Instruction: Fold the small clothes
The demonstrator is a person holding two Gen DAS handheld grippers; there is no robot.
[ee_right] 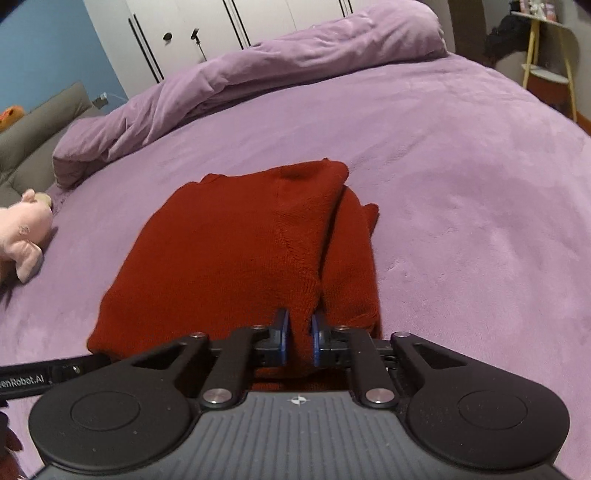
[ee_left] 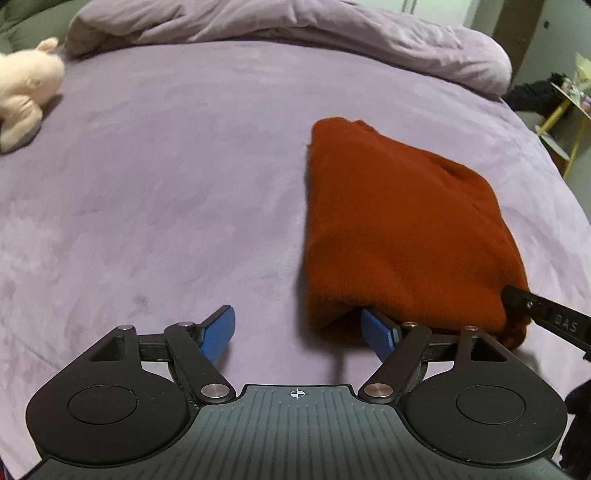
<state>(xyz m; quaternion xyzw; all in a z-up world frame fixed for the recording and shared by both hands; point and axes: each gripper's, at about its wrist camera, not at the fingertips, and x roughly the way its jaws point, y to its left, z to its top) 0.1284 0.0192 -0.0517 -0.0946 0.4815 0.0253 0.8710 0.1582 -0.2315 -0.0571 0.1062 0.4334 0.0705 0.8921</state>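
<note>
The right gripper (ee_right: 299,338) pinches the near edge of the folded red sweater (ee_right: 236,254) on the purple bed (ee_right: 461,192); the left gripper (ee_left: 301,334), beside the sweater, is spread wide, gripping nothing.

A wide bed (ee_right: 461,155) fills most of both views, covered in a soft lilac plush sheet. A bunched lilac duvet (ee_right: 258,70) lies along its far edge. In the upper left of the right wrist view stands a blue wall (ee_right: 48,55), and beside it a run of white wardrobe doors (ee_right: 192,26) with dark seams and small knobs. Below the blue wall sits a grey-green padded headboard (ee_right: 33,140). At the upper right a small shelf stand with yellow legs (ee_right: 546,55) holds a few blurred things, with something dark heaped beside it. The light is dim and even.
</note>
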